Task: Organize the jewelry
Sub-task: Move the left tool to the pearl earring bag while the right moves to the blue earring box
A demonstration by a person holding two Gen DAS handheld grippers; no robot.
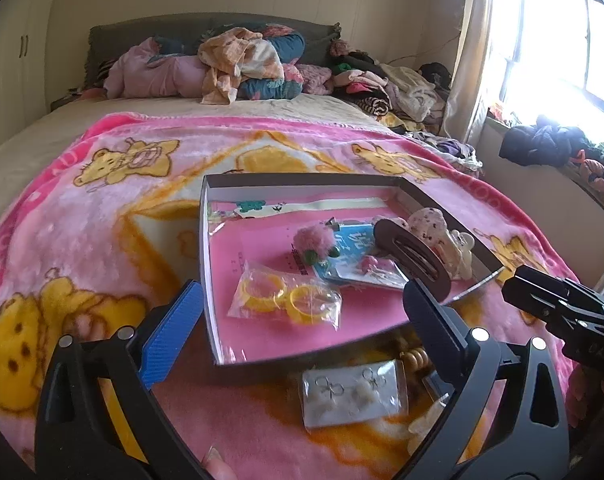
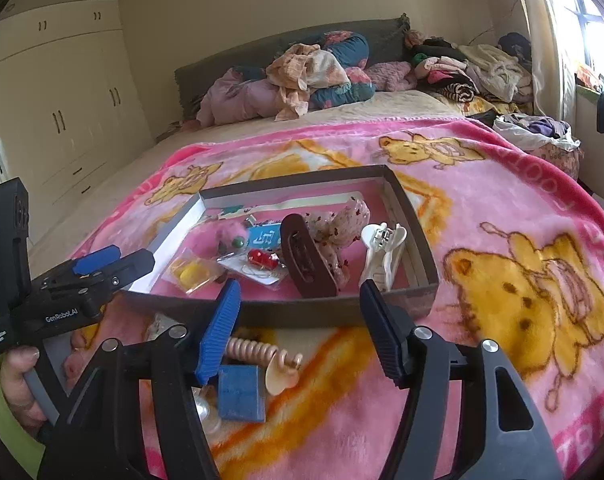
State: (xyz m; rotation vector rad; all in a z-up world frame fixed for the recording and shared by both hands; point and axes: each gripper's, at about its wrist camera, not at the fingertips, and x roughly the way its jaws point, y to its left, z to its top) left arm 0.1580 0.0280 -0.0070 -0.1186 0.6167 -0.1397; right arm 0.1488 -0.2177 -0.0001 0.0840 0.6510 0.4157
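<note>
A shallow brown box (image 1: 216,356) (image 2: 286,314) with a pink floor lies on the pink bear blanket. It holds a bag of yellow rings (image 1: 286,298), a pink pompom (image 1: 314,240), a brown hair clip (image 1: 416,256) (image 2: 306,262), a floral bow (image 2: 338,224) and a white claw clip (image 2: 382,254). In front of the box lie a bagged pair of earrings (image 1: 352,398), a spiral hair tie (image 2: 258,352) and a small blue box (image 2: 240,394). My left gripper (image 1: 302,312) is open and empty over the box's near edge. My right gripper (image 2: 298,308) is open and empty before the box.
The pink blanket (image 2: 502,208) covers the near end of a bed. Piles of clothes and pillows (image 1: 242,64) lie at the headboard. A window and curtain (image 1: 550,40) stand at the right, cream wardrobes (image 2: 62,112) at the left.
</note>
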